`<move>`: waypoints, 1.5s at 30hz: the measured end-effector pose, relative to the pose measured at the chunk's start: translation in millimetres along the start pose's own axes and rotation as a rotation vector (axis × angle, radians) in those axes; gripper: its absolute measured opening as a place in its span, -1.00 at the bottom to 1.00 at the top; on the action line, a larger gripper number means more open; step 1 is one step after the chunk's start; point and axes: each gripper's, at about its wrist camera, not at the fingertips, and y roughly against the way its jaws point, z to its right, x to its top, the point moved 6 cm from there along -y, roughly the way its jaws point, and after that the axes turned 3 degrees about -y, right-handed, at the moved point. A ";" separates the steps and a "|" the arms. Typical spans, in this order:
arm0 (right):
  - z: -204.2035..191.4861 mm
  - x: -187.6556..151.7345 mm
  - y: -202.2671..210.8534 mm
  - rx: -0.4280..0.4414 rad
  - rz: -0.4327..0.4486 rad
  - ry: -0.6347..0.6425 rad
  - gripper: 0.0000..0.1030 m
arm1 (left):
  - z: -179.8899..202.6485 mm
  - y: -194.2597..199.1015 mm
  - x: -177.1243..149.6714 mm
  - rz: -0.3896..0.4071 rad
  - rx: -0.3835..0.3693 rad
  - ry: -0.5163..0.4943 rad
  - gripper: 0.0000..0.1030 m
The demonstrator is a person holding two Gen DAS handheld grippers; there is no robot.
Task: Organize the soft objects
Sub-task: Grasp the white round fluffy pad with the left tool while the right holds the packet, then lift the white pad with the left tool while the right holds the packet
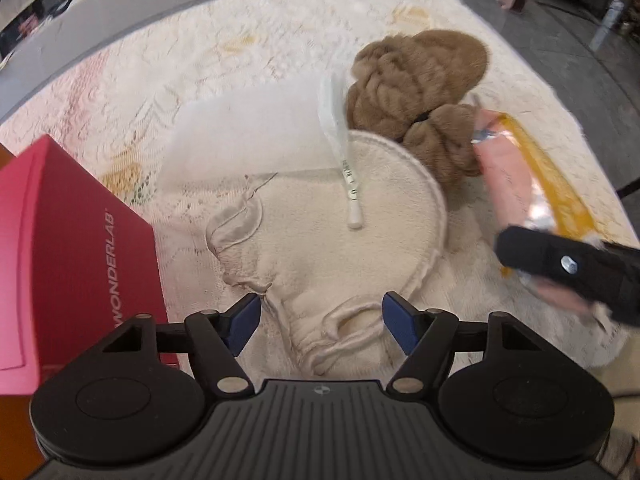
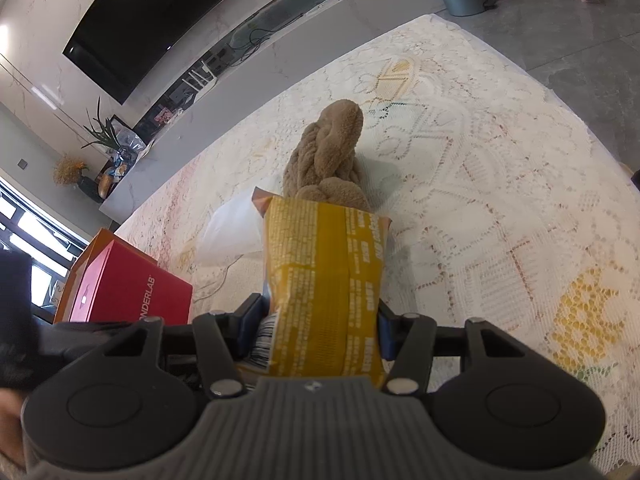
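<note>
From the left wrist view: left hand-held gripper standing wide above a cream cloth pouch with a drawstring, blue pads either side of its gathered mouth, apparently not pressing on it; nothing held. Lying untidily around it on the lace-covered worktop: a white sheet partly over the pouch, a white strip with a tab end across it, a brown plush braid just beyond, all touching or overlapping. Red box at the left edge, closed side showing. At right, the right hand-held gripper carrying a pink and yellow packet, blurred. From the right wrist view: right hand-held gripper clamped at middling width on the yellow packet, raised off the worktop, brown braid and white sheet lying past it, red box to the left. Judged early: one packet lifted, not yet placed; pouch, braid, sheet and strip unsorted, no clear destination filled.
</note>
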 end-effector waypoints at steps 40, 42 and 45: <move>-6.0 -3.4 -9.5 -0.070 -0.041 0.074 0.08 | -65.8 176.2 -9.4 0.345 -0.219 0.011 -0.73; -5.4 -3.0 -9.1 -0.068 -0.038 0.066 0.08 | -74.4 180.2 -10.0 0.354 -0.230 0.027 -0.73; -6.6 -2.0 -4.6 -0.072 -0.018 0.051 0.08 | -88.0 183.7 -13.1 0.359 -0.227 0.052 -0.73</move>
